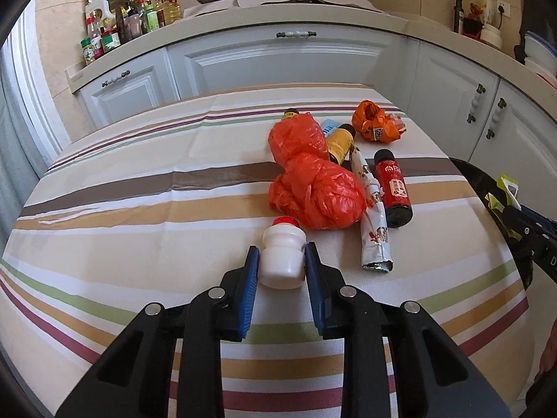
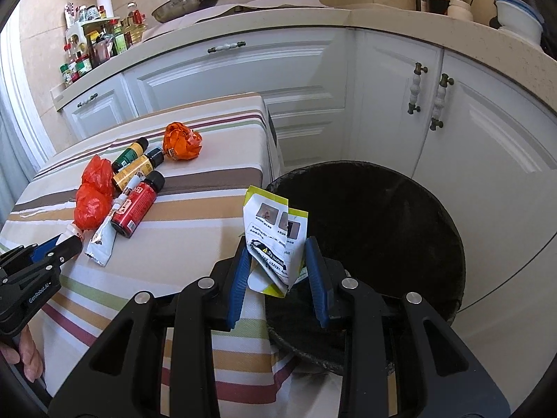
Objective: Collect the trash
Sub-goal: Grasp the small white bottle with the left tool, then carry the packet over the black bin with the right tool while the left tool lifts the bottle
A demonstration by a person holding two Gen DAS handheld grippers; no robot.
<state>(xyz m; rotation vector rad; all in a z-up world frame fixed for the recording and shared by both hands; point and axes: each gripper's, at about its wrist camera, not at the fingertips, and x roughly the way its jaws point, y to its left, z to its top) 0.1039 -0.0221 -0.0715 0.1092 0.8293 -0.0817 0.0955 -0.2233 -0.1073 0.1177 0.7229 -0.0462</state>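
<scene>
Your left gripper (image 1: 282,261) clamps the white bottle (image 1: 282,256) near the table's (image 1: 122,209) near edge: light, stiff, slick plastic, so hold it mid-body. Your right gripper (image 2: 278,264) pinches the crumpled packet (image 2: 275,244) over the bin (image 2: 449,230); it's flimsy, grip gently.

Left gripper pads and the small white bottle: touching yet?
Touching. The left wrist view shows both blue pads of the left gripper pressed against the sides of the white bottle.

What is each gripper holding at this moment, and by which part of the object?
The left gripper clamps the small white bottle across its lower body. The right gripper pinches the crumpled white-and-yellow packet by its lower end.
</scene>
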